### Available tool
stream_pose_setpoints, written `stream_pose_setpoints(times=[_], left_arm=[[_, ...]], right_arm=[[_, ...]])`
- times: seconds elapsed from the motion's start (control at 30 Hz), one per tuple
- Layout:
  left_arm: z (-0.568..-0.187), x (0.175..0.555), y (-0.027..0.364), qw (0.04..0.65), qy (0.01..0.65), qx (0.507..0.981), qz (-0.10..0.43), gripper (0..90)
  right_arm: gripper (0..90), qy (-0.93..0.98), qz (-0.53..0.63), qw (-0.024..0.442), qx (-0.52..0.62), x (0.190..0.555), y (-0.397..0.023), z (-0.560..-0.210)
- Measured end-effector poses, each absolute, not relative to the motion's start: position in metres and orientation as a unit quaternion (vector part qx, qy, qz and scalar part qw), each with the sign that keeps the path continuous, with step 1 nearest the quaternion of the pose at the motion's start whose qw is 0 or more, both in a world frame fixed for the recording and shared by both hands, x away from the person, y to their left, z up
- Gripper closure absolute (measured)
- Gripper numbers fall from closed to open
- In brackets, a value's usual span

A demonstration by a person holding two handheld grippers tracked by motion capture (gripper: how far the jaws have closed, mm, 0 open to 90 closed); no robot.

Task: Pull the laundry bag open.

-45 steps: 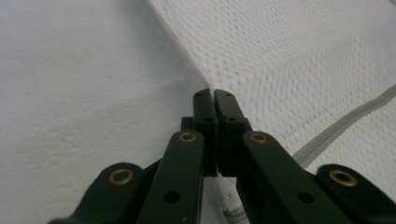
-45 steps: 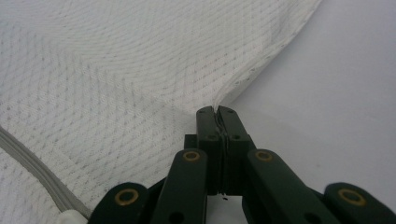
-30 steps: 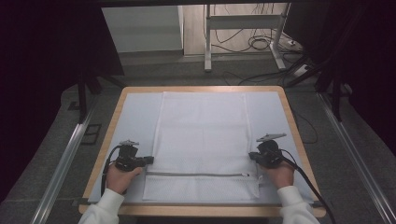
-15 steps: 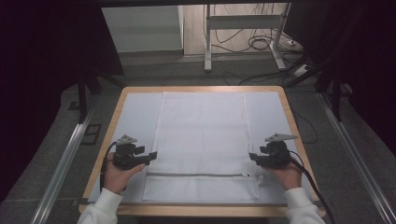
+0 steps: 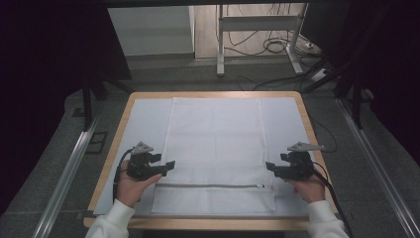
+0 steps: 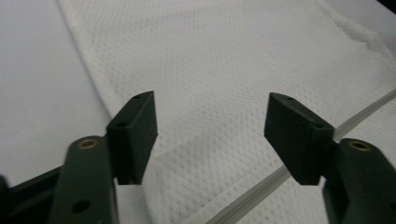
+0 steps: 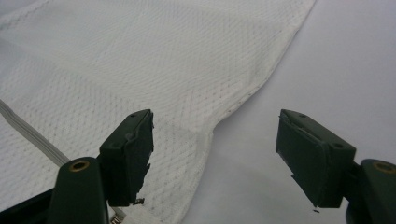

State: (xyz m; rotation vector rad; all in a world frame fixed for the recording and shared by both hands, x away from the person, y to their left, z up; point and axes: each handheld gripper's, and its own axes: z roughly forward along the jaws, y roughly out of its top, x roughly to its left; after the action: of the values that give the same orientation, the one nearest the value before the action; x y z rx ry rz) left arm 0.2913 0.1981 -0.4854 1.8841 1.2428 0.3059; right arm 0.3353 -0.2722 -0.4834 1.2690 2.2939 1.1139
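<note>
A white mesh bag (image 5: 215,144) lies flat on the pale mat, its grey zipper (image 5: 213,186) running across near the front edge. My left gripper (image 5: 171,165) hovers at the bag's left edge. Its jaws have just opened and stand wide over the mesh (image 6: 224,60) and the zipper (image 6: 280,172), with nothing between them. My right gripper (image 5: 270,167) sits at the bag's right edge. Its jaws have just been opening too and now straddle the mesh border (image 7: 140,60) and bare mat, gripping nothing. The zipper end (image 7: 28,130) shows at that view's left.
The pale mat (image 5: 141,124) covers a wooden table (image 5: 111,158). Metal rails (image 5: 69,173) run along the floor on both sides. A metal stand (image 5: 220,44) and loose cables (image 5: 277,47) lie on the floor beyond the far edge.
Both grippers went from shut to open, letting go of the bag's side edges, and lifted slightly. The bag lies flat as before.
</note>
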Motion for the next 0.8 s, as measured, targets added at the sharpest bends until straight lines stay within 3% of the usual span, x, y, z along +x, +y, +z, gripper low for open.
stream_pose_setpoints(times=[0.3,0.8], left_arm=[[-0.478,0.289,0.180,0.424,0.482,0.759,0.111,36.6],[-0.475,0.287,0.137,0.432,0.450,0.778,0.081,37.6]], right_arm=[[28.1,0.804,0.375,0.173,0.428,0.331,-0.273,-0.482],[27.8,0.793,0.373,0.163,0.453,0.330,-0.278,-0.483]])
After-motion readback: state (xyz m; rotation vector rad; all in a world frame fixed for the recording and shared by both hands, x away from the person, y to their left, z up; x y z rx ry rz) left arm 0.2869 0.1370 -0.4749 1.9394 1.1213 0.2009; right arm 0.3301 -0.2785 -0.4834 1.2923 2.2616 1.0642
